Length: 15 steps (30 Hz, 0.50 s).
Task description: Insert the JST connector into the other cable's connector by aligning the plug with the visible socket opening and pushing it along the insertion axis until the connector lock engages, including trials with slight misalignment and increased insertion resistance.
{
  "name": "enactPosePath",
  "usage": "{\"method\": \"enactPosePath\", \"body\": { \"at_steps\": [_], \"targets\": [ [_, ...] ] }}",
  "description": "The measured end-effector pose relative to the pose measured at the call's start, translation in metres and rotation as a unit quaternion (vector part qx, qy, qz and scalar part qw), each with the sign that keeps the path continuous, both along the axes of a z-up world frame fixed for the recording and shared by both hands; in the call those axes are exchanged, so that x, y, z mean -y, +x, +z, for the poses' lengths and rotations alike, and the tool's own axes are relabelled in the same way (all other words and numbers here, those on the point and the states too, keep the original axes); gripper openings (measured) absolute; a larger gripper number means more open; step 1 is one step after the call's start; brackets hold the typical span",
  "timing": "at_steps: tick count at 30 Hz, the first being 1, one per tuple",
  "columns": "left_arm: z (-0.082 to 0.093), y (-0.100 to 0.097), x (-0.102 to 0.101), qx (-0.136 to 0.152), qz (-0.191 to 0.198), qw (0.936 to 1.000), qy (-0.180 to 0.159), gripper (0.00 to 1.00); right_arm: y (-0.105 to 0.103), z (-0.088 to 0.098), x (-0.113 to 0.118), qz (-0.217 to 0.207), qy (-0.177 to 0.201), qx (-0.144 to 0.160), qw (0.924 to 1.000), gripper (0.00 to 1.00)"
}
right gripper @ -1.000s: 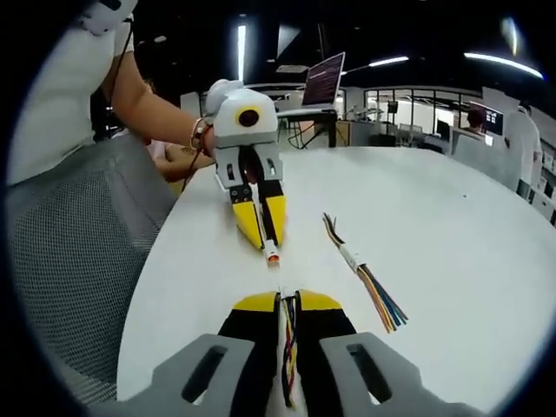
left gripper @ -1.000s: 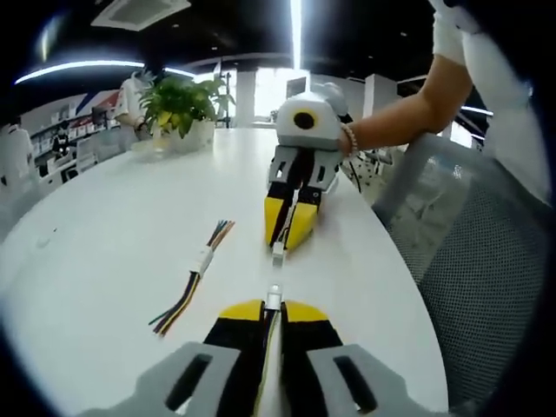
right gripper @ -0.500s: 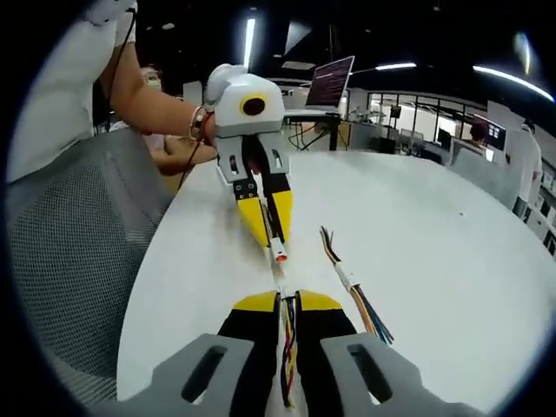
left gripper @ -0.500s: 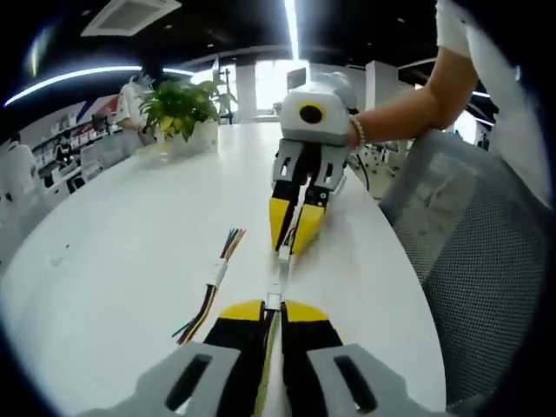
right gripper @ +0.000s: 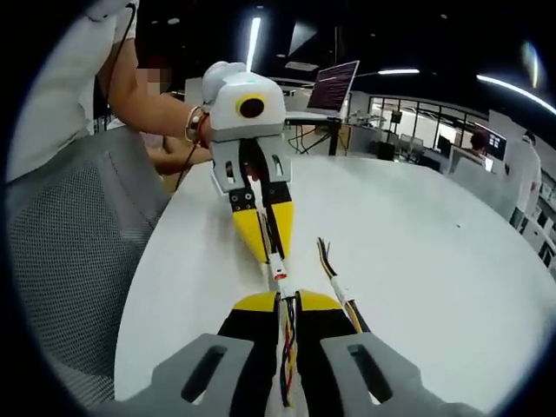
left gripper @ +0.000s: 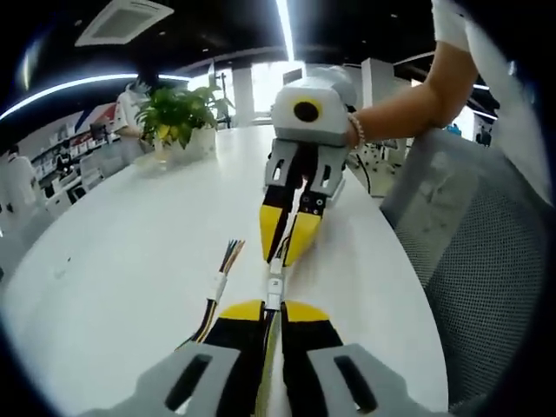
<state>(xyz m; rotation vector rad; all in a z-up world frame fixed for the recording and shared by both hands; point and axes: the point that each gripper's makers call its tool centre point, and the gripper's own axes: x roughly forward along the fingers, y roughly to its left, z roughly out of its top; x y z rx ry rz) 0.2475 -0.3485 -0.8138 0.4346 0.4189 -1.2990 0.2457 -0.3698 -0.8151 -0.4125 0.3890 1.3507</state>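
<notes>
white connectors now meet tip to tip; a second ago a clear gap of table lay between them, and half a second ago they were nearly touching. you have brought both grippers closer together over the white table.

your left gripper has its jaws together, clamped on the white plug, whose long axis runs straight ahead toward your right gripper. in the right gripper view, your right gripper is closed on its cable, and its connector, with an orange tip, points at the left gripper. whether the lock has caught, you cannot tell.

a spare joined cable lies flat just beside the grippers, its coloured wires fanned at the far end.
</notes>
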Motion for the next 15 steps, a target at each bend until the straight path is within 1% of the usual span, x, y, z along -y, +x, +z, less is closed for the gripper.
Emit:
{"method": "enactPosePath", "body": {
  "at_steps": [15],
  "targets": [
    [-0.0009,0.0007,0.0009,0.004,-0.001,1.0000,0.002,0.00,-0.0015,-0.0010,-0.0016,0.003,-0.003,0.002,1.0000,0.03]
  ]
}}
